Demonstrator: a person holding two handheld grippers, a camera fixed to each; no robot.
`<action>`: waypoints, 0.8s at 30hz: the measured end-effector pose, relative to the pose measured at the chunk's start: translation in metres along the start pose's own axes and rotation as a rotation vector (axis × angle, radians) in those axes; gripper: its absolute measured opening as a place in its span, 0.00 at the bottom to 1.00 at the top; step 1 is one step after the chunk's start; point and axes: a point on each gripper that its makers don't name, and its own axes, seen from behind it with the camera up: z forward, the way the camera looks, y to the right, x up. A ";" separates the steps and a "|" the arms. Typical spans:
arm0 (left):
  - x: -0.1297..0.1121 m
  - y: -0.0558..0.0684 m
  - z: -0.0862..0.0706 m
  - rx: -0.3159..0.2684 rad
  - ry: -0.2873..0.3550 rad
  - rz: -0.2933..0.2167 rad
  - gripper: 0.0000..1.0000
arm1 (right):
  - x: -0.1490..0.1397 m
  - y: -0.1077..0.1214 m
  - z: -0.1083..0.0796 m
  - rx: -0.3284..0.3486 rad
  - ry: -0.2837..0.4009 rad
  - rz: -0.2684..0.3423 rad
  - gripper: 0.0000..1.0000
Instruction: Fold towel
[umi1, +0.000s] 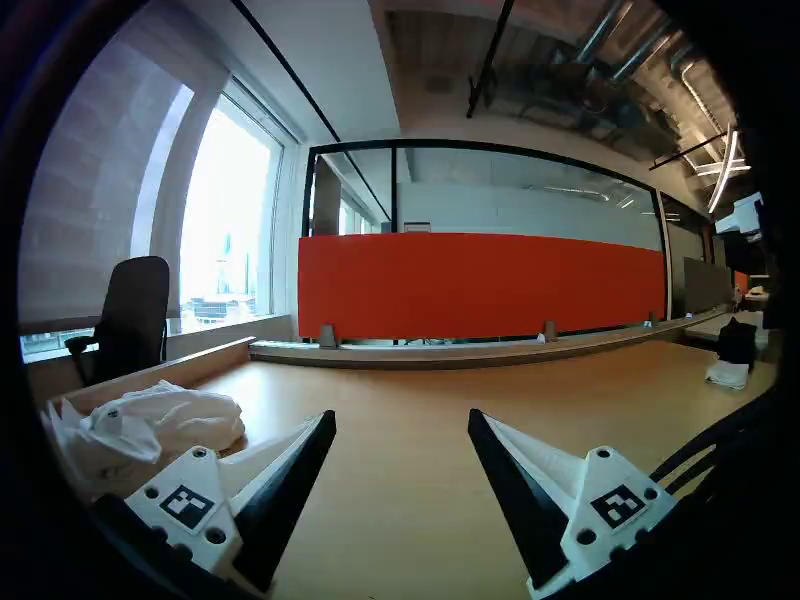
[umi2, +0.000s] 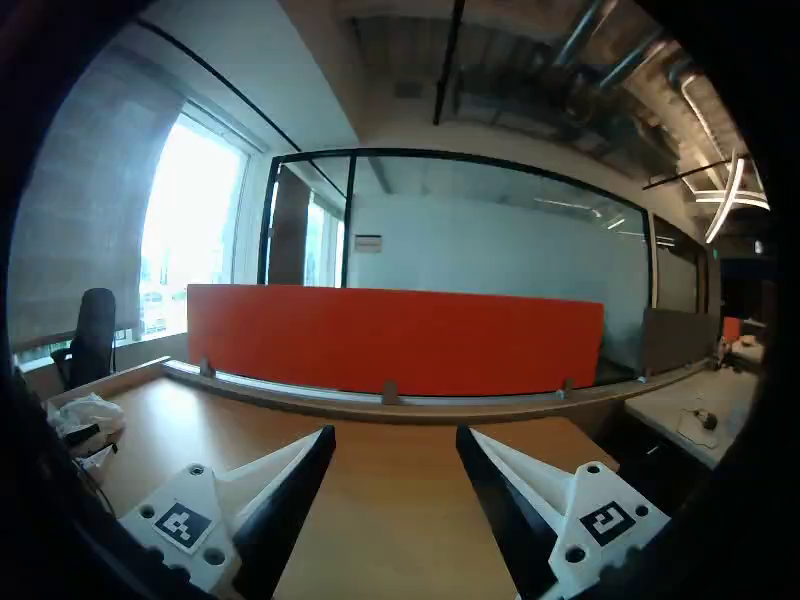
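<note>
Broadly, a long wooden desk (umi1: 420, 400) runs across both views, its surface bare between the fingers of each gripper. Window (umi1: 225, 240) at far left, bright and washed out. Orange panel (umi1: 480, 285) stands upright along the desk's far edge, with glass partition (umi1: 520, 190) rising behind it. Black chair (umi1: 135, 310) sits by the window, beyond the desk's left end. Towel (umi1: 150, 425) lies as a white crumpled heap on the desk's left side, unfolded, just beside the left gripper's left finger and apart from it; whether cloth touches that finger's outer side cannot be told. In the right gripper view the same heap (umi2: 85, 415) shows smaller, at the far left edge, well apart from that gripper. Left gripper (umi1: 400, 415) is released: jaws spread wide, bare wood between them, nothing grasped. Right gripper (umi2: 395, 430) is likewise released, jaws wide, nothing held, pointing toward the panel. Both hover low over the desk; contact with the wood cannot be told. At the far right of the left gripper view, a small white cloth (umi1: 727, 373) rests on the desk with a dark object (umi1: 737, 342) just behind it.
</note>
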 end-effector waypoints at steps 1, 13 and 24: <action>0.000 0.000 0.000 0.000 0.000 0.000 0.98 | 0.000 0.001 0.000 0.000 0.002 0.001 0.93; -0.001 0.000 0.000 0.000 0.000 0.000 0.98 | 0.005 0.023 0.000 -0.020 0.055 0.013 0.96; -0.003 0.001 0.000 0.000 0.000 0.000 0.98 | -0.015 0.048 -0.003 -0.031 0.078 0.034 0.98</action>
